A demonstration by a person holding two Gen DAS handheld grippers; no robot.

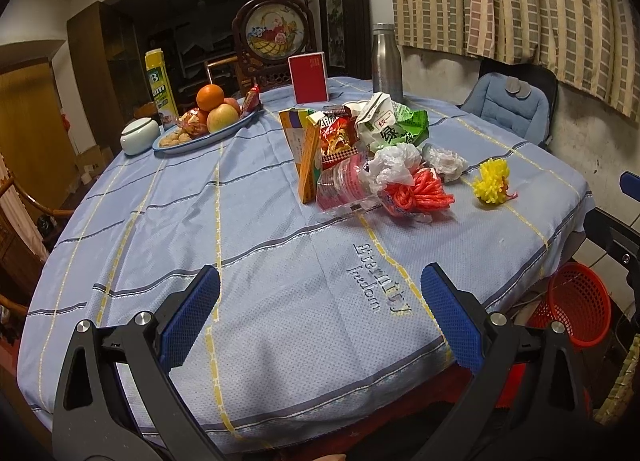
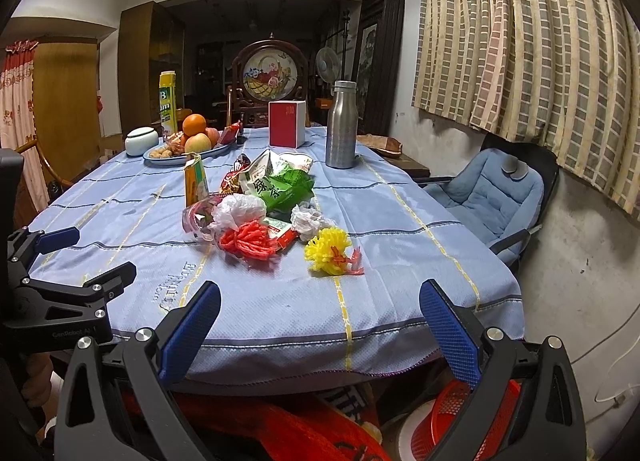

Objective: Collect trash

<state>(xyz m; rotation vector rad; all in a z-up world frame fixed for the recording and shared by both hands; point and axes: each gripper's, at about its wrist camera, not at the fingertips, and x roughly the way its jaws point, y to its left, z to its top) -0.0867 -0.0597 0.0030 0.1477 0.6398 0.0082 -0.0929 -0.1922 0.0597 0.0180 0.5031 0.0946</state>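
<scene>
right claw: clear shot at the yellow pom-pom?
Probably yes. Right claw is open, and the yellow pom-pom lies at the pile's near edge with only bare tablecloth between them.

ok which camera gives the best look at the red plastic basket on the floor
The left wrist view: the red plastic mesh basket shows its rim, wall and open mouth beside the blue-clothed table. In the right wrist view the basket is low in frame, partly hidden behind the right gripper and the table edge.

Dim rm w/ checked curtain (image 2: 520, 41), padded blue chair (image 2: 492, 197), wood cabinet (image 2: 148, 65).
</scene>
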